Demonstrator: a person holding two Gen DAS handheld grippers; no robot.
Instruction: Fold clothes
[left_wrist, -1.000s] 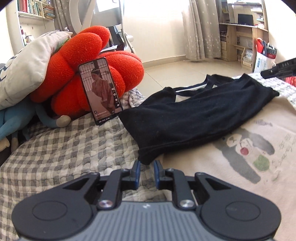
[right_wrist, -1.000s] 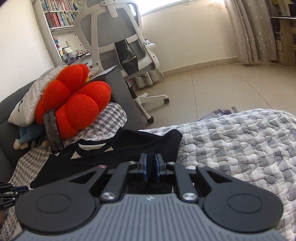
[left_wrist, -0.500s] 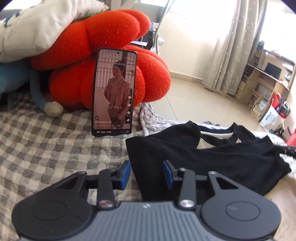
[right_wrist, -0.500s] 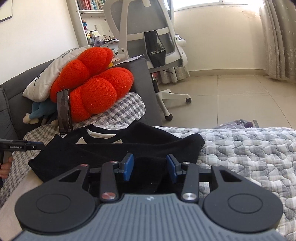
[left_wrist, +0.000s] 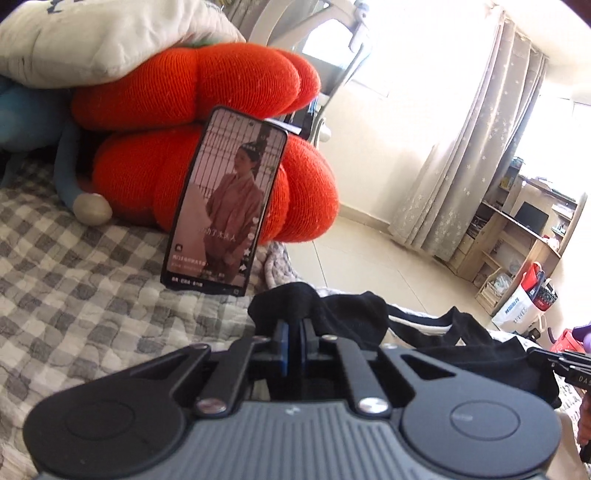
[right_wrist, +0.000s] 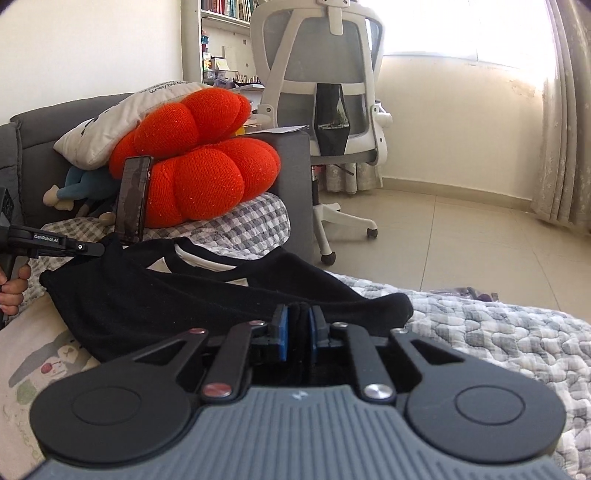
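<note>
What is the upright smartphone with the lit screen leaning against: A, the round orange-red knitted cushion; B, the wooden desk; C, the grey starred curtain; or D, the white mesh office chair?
A: the smartphone stands on the grey checked quilt with its back propped on the orange-red knitted cushion, far from chair, desk and curtain.

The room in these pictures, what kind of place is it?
Probably a room in a home, a bedroom or study: a quilted checked cover with an orange cushion, an office chair and bookshelves.
</note>
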